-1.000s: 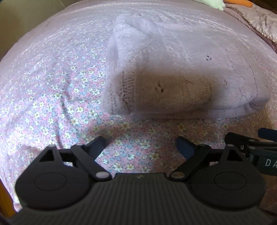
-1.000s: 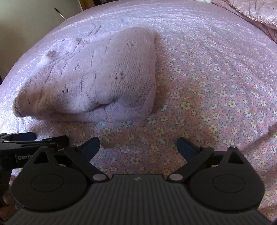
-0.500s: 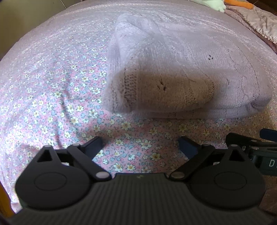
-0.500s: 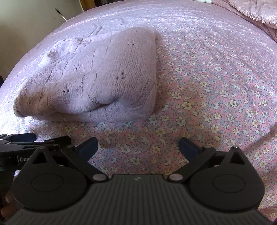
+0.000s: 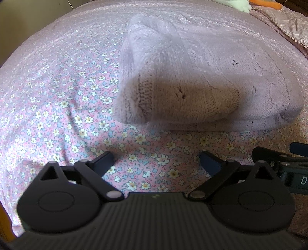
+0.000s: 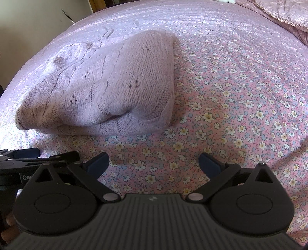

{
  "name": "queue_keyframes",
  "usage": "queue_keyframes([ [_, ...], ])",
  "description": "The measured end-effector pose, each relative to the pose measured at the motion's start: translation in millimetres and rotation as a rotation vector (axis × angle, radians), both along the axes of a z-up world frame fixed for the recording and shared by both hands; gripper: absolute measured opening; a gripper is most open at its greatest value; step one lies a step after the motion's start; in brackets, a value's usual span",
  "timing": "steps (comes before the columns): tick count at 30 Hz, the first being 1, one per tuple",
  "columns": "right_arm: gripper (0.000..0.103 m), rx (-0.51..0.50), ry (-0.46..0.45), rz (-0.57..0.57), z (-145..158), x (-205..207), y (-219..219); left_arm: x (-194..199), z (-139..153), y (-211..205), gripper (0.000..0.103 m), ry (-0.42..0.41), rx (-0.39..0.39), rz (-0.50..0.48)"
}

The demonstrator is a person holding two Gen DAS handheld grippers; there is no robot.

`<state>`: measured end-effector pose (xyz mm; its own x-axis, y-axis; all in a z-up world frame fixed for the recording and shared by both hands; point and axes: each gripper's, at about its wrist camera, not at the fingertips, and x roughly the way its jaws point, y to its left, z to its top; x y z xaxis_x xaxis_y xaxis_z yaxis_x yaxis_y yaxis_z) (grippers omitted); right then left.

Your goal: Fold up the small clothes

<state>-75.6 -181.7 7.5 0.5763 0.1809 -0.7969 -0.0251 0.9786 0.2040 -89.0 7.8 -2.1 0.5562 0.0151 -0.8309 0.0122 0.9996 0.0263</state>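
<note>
A lilac knitted garment (image 5: 192, 77) lies folded in a thick bundle on the pink flowered bedsheet (image 5: 67, 107); a shadow covers its near face. My left gripper (image 5: 156, 163) hovers just in front of it, jaws wide open, only sheet between them. In the right wrist view the same garment (image 6: 107, 92) sits ahead to the left, its folded corner nearest. My right gripper (image 6: 154, 163) is open too, over bare sheet, apart from the knit. Each gripper shows at the edge of the other's view.
A quilted pink cover (image 6: 279, 13) is bunched at the far right of the bed. A pale green and orange thing (image 5: 248, 3) lies at the far edge. A beige wall (image 6: 38, 19) stands beyond the bed's left side. Fingers (image 6: 9, 228) show at the lower left.
The left jaws have spread slightly wider. Both views have crept a touch toward the garment; it has not moved.
</note>
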Motion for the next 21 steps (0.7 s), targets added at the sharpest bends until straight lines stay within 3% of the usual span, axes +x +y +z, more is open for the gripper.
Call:
queue_keyframes([
  [21,0.103,-0.001,0.000,0.001,-0.6,0.1,0.6,-1.2,-2.3,3.2,0.102,0.002,-0.004,0.002],
])
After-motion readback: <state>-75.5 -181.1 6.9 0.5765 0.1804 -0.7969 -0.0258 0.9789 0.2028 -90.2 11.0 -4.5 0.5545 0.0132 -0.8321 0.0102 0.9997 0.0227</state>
